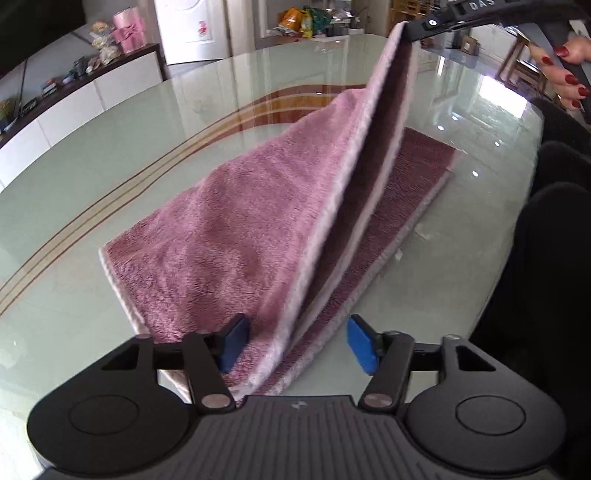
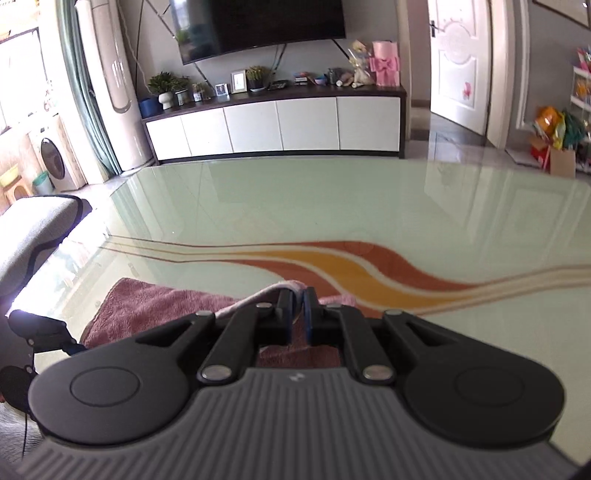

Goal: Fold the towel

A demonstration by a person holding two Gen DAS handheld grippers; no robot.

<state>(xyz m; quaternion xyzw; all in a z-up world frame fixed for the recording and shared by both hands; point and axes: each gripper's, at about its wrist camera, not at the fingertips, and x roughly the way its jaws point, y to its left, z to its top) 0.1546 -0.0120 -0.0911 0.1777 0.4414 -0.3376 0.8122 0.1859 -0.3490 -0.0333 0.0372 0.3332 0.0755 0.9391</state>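
A pink towel (image 1: 229, 229) lies on the glass table (image 1: 92, 177), with one corner pulled up into a steep ridge. At the top right of the left wrist view my right gripper (image 1: 408, 29) is shut on that raised corner. In the right wrist view its blue pads are pressed together on the pale towel edge, with my right gripper (image 2: 298, 314) above the rest of the towel (image 2: 147, 306). My left gripper (image 1: 299, 343) is low over the near end of the towel. Its blue pads (image 1: 360, 347) stand apart on either side of the rising ridge, not pressing it.
A hand (image 1: 569, 70) with red nails holds the right gripper, and dark clothing (image 1: 546, 277) fills the right edge. A grey chair (image 2: 33, 229) stands by the table's left side. A white cabinet (image 2: 277, 125) with small items stands beyond the far table edge.
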